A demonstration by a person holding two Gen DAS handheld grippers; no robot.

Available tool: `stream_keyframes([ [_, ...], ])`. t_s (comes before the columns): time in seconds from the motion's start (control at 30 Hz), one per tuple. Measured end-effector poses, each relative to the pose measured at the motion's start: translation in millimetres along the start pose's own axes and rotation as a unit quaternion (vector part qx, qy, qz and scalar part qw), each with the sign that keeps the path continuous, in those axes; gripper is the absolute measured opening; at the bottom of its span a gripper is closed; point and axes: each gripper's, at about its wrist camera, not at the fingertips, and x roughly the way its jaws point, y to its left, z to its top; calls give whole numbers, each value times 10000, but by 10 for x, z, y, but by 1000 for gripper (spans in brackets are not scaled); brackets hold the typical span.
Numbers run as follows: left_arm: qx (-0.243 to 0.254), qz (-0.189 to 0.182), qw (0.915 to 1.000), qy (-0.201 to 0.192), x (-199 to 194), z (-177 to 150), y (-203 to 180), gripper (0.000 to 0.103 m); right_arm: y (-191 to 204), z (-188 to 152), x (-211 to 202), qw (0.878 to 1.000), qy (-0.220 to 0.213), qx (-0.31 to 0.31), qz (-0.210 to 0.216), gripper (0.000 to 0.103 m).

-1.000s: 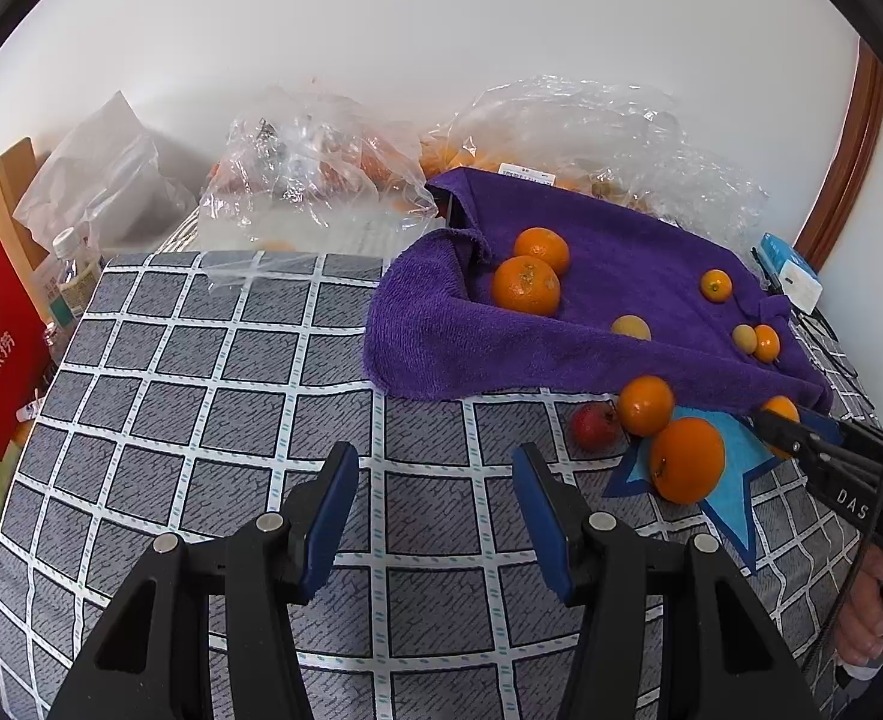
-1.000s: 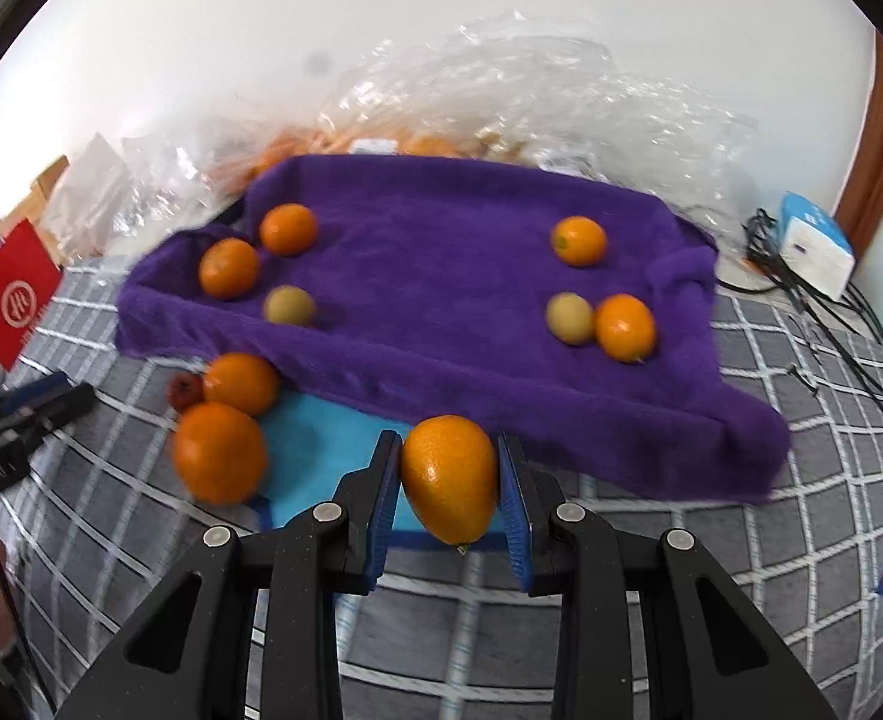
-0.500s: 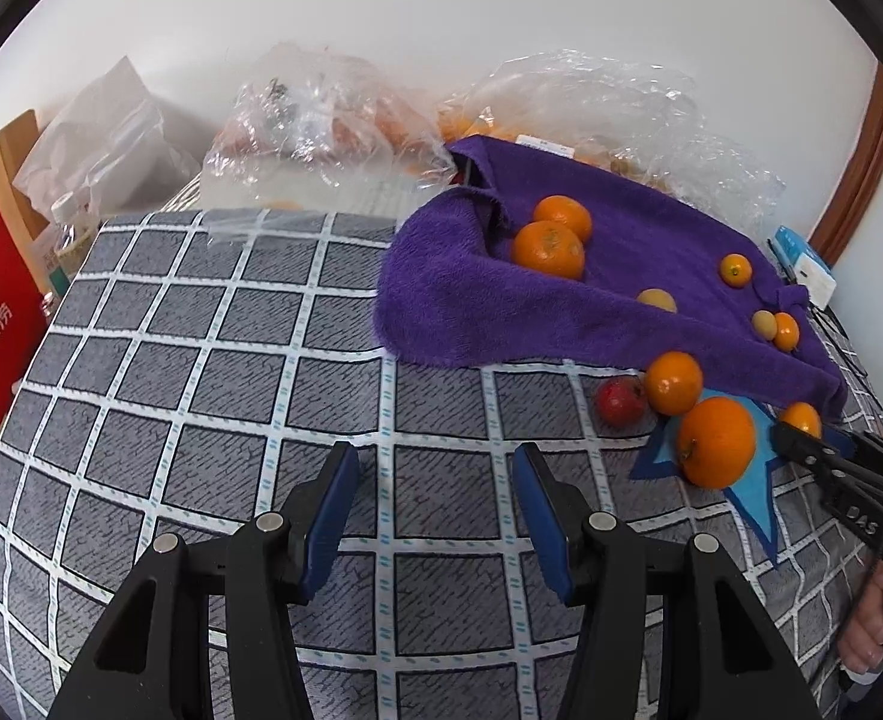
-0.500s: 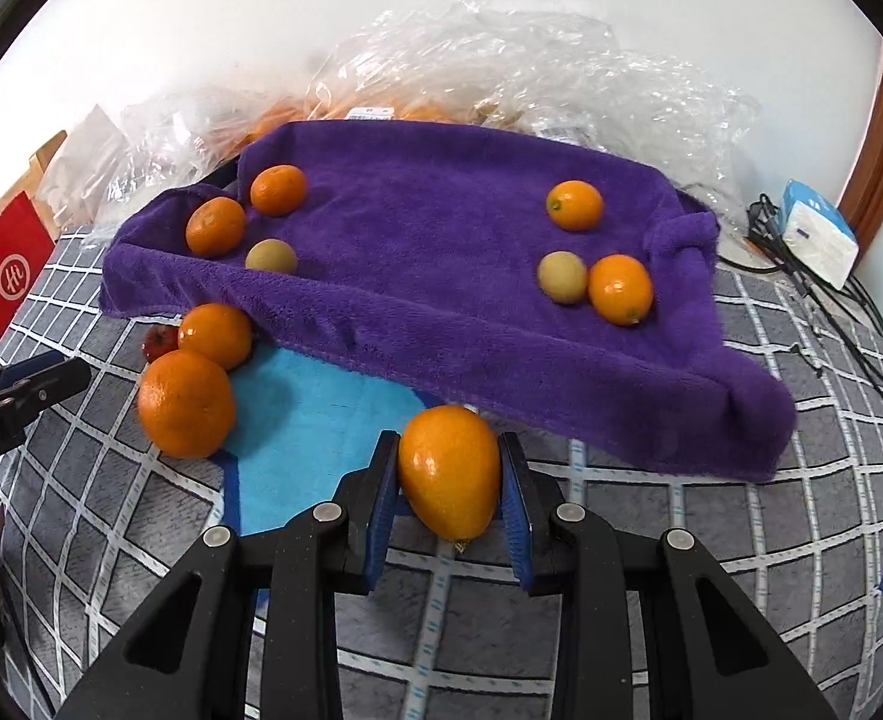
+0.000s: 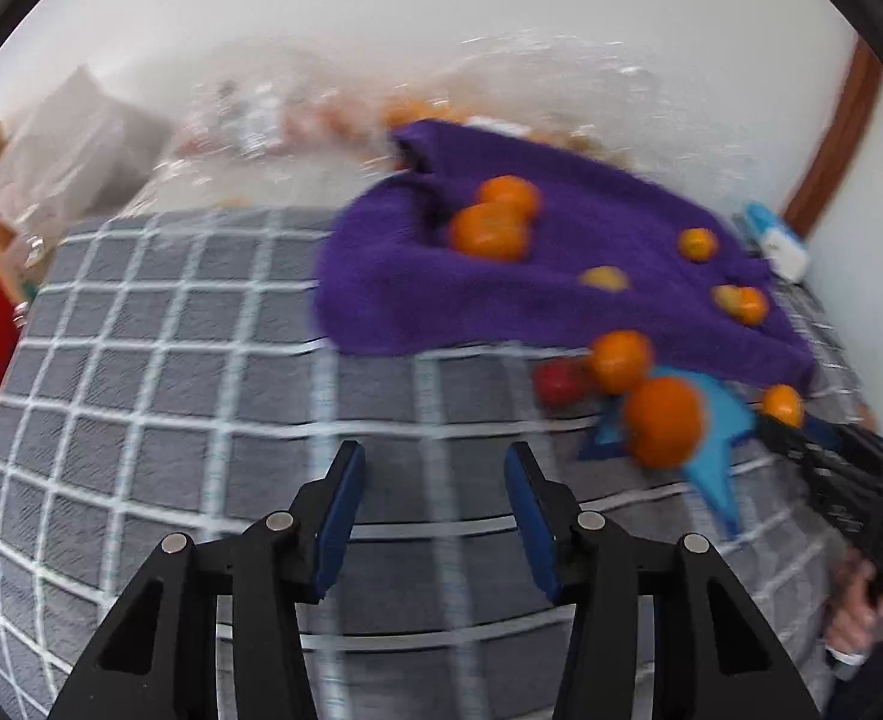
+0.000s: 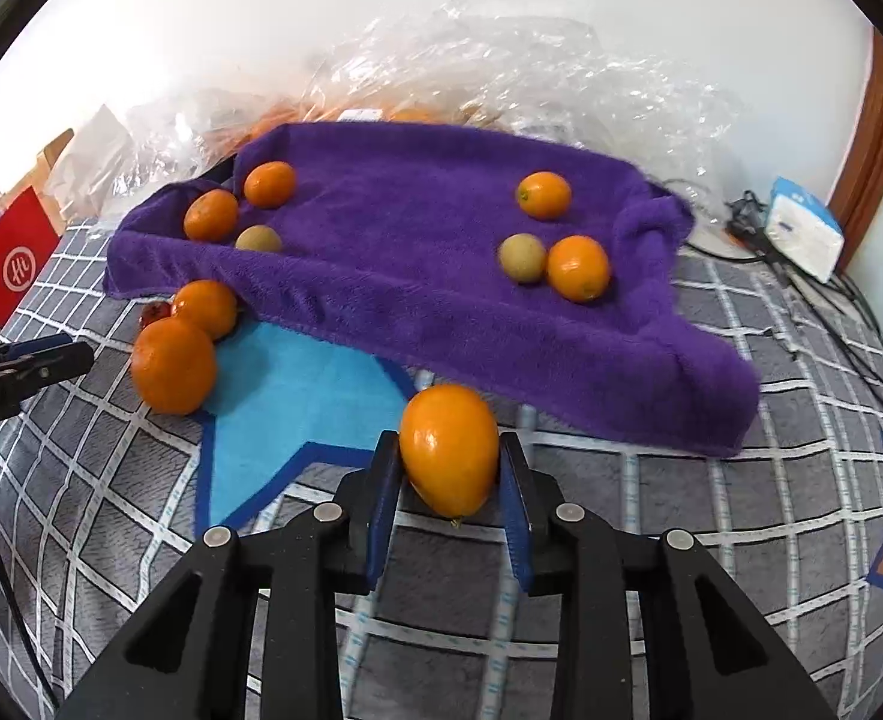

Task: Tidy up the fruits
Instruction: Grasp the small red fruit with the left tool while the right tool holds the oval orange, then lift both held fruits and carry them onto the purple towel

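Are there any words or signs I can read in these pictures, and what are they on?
White round logo on the red bag: a circle with strokes like "Hi"; not clearly readable.
White characters on the same red bag in the left wrist view: too blurred.
Print on the blue and white box: too small to read.

Right tongs [image 6: 448, 465] clamp oval orange [image 6: 448, 455] near purple towel [image 6: 417, 276] edge; blue star patch [image 6: 285, 396] left.

Bright, even daylight; left view motion-blurred, right view sharp; fisheye-curved edges.
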Motion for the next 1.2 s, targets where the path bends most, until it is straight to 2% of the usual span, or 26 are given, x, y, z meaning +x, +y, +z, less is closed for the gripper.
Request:
stream_keyframes([
  [0.07,260,-63,9996,-93,1,34,-146,46,-70,8,-29,9999,-87,86,-95,31],
  [0.17,608,177,9979,-110,115,104,-342,46,-160,2,-33,9995,-119,291,-70,31],
  [0.3,541,114,9985,25,312,150,-389,46,-238,-10,-40,9986,-167,504,-80,32],
  [0.43,507,82,9986,-86,384,120,-377,46,-289,-19,-10,9974,-153,700,-78,32],
  [0.5,476,43,9987,-170,382,113,-368,41,-284,-32,13,9973,-120,717,-112,32],
  [0.57,414,4,9989,-221,366,112,-359,21,-289,-33,27,9974,-115,704,-108,31],
  [0.73,288,-184,9989,-330,315,66,-342,21,-313,-42,6,9968,-203,767,-84,31],
  [1.0,156,-236,9953,-922,98,23,-322,21,-308,-43,-56,9963,-397,754,-94,31],
  [1.2,85,-263,9926,-1182,4,35,-306,21,-207,-35,-116,9969,-561,560,-30,31],
])
